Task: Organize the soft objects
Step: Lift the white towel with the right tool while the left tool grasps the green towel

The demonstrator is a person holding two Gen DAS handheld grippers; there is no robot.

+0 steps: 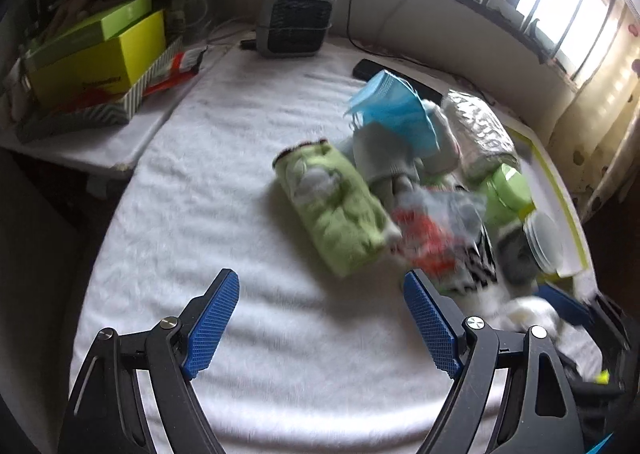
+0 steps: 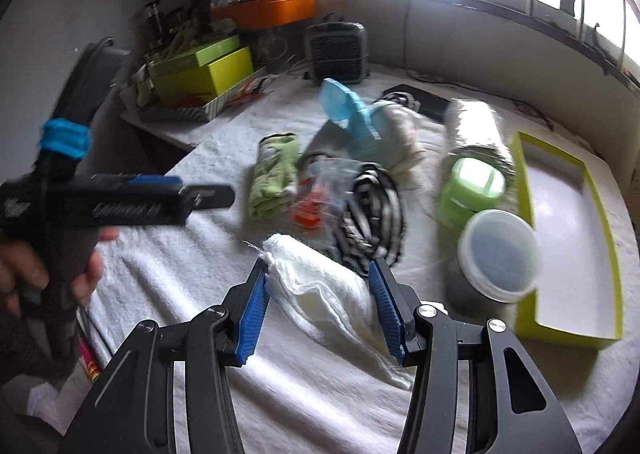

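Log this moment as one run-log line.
left gripper: open, above bare towel | right gripper: jaws around white folded cloth, closure unclear | green cloth: untouched

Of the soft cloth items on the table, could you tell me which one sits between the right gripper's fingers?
The folded white cloth, lying between the right gripper's fingers. The green towel and striped fabric lie farther away.

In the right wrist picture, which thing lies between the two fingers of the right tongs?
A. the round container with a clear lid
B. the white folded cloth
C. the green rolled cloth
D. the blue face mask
B: the white folded cloth sits between the blue pads of the right tongs, while the other three things lie farther ahead on the towel.
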